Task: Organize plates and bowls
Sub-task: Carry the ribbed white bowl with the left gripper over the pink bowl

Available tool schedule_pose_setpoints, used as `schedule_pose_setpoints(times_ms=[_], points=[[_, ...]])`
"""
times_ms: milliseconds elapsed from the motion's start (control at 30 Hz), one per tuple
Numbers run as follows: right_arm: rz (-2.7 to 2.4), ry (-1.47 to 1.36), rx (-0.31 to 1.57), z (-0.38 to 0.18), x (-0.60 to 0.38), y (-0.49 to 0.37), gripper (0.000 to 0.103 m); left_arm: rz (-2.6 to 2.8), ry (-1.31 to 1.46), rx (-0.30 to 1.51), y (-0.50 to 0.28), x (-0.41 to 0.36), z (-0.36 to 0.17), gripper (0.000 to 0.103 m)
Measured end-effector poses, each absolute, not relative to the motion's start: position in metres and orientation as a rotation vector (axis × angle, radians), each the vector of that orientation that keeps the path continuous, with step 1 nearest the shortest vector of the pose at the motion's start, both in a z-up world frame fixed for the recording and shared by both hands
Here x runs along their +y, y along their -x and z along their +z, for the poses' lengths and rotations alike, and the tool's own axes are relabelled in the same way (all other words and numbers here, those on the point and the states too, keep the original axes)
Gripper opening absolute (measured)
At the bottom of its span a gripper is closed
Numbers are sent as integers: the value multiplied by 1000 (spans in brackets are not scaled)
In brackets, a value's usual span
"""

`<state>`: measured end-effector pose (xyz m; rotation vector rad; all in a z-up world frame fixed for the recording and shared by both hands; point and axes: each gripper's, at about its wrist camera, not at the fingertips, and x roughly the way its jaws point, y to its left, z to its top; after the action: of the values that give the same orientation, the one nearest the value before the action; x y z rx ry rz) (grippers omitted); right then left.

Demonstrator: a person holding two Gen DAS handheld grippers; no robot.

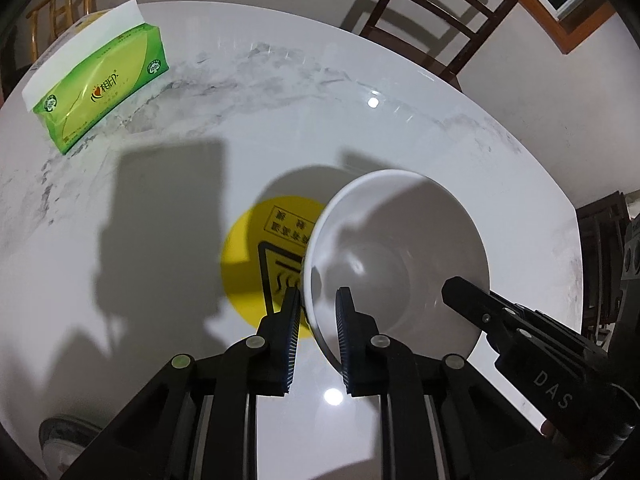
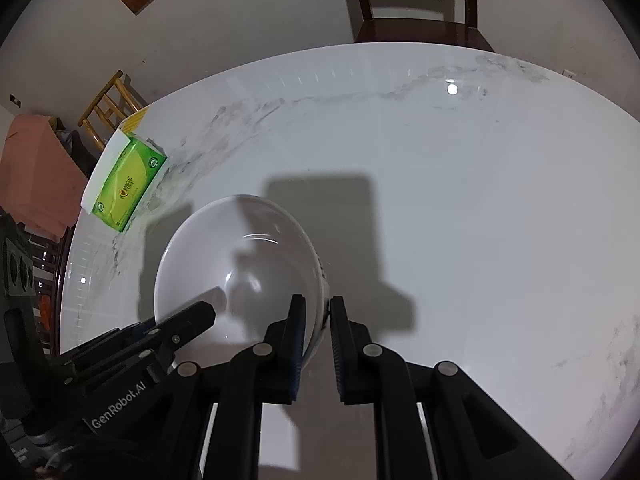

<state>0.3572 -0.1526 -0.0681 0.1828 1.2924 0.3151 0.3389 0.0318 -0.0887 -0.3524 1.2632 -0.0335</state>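
A white bowl (image 1: 396, 256) hangs tilted a little above the white marble table (image 1: 280, 120) and casts a round shadow on it. My left gripper (image 1: 318, 294) is shut on the bowl's near-left rim, one pad outside the wall and one inside. The right gripper (image 1: 456, 292) reaches into the bowl from the right. In the right wrist view the same bowl (image 2: 240, 264) has its right rim pinched in my right gripper (image 2: 317, 302), which is shut on it. There the left gripper (image 2: 204, 312) comes in from the lower left.
A green tissue pack (image 1: 100, 88) lies at the table's far left, also seen as the green tissue pack (image 2: 126, 180). A yellow round sticker (image 1: 256, 264) lies under the bowl. A patterned dish (image 1: 60, 436) peeks in at the lower left. Wooden chairs (image 1: 432, 20) stand behind the table.
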Motion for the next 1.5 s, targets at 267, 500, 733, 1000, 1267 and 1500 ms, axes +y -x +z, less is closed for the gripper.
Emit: schedule_pose_setpoints(times_ms=[267,500,733,1000,1267,1500], points=[[306,-191,1257,-37,-173,-324,13,-65,317,1242,-316,11,-60,15],[286,-189,1224,-13,-189,-295,13,-91,266,1231,-288,-15,-41,15],[272,-183,1198,6,-201,-267,13,-111,245,1211,-263,-29,-25,15],[271,-201,1180,20,-208,-240,13,-124,226,1188,-238,-38,-8,15],[273,-204,1170,28,-212,-210,13,-128,203,1171,-210,-44,3,15],[275,-203,1160,34,-217,-182,13,-137,198,1167,-187,-45,8,15]])
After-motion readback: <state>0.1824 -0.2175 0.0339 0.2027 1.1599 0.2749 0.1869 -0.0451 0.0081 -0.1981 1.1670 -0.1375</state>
